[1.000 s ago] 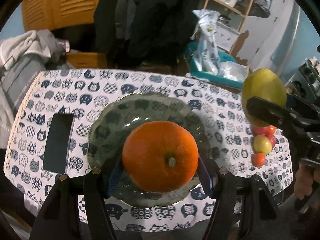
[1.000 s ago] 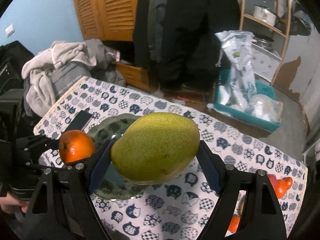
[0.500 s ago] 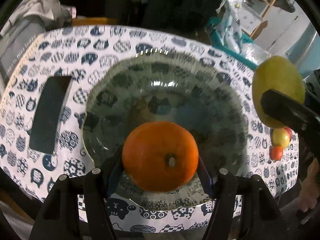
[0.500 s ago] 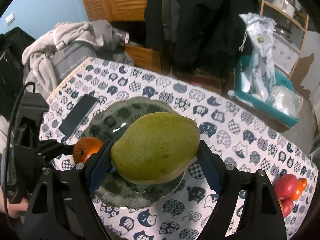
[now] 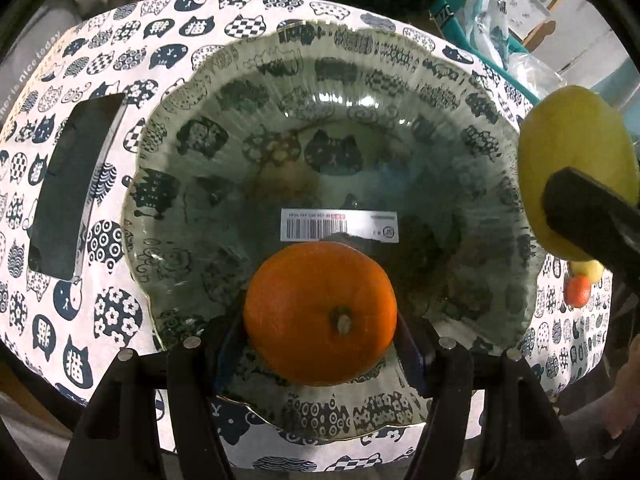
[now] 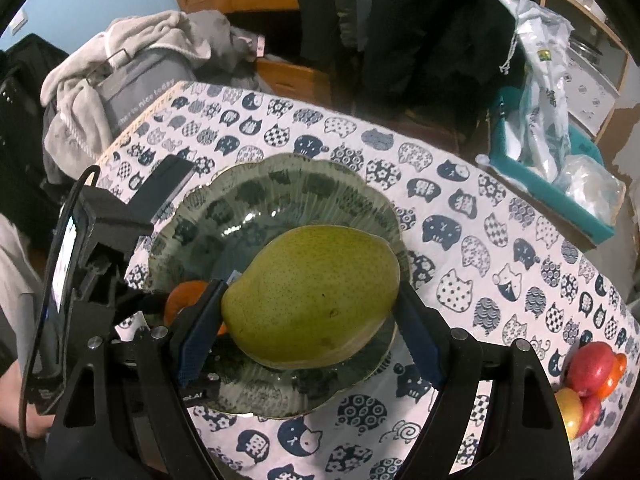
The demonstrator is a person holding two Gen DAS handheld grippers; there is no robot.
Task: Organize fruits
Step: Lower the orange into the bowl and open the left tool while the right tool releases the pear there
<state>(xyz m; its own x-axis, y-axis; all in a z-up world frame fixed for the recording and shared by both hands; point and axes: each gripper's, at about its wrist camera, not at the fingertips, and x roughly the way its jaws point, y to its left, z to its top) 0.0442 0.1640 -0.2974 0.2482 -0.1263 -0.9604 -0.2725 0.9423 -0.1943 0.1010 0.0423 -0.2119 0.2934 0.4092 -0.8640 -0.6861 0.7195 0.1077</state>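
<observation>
My left gripper (image 5: 320,316) is shut on an orange (image 5: 320,312) and holds it low over the near part of a green glass plate (image 5: 224,120) with a barcode label. In the right wrist view my right gripper (image 6: 312,304) is shut on a green mango (image 6: 316,296), which hangs over the same plate (image 6: 288,196) at its right side. The mango (image 5: 576,160) also shows at the right edge of the left wrist view. The orange (image 6: 186,300) peeks out left of the mango, with the left gripper's body beside it.
A table with a cat-print cloth (image 6: 500,248) carries the plate. A black phone (image 5: 76,188) lies left of the plate. More fruit (image 6: 592,376) is piled at the table's right end. A teal bin with bags (image 6: 560,152) and heaped clothes (image 6: 120,76) lie beyond the table.
Both grippers have come down toward the plate with their fruit; the plate now fills the left wrist view. The grips are unchanged.
</observation>
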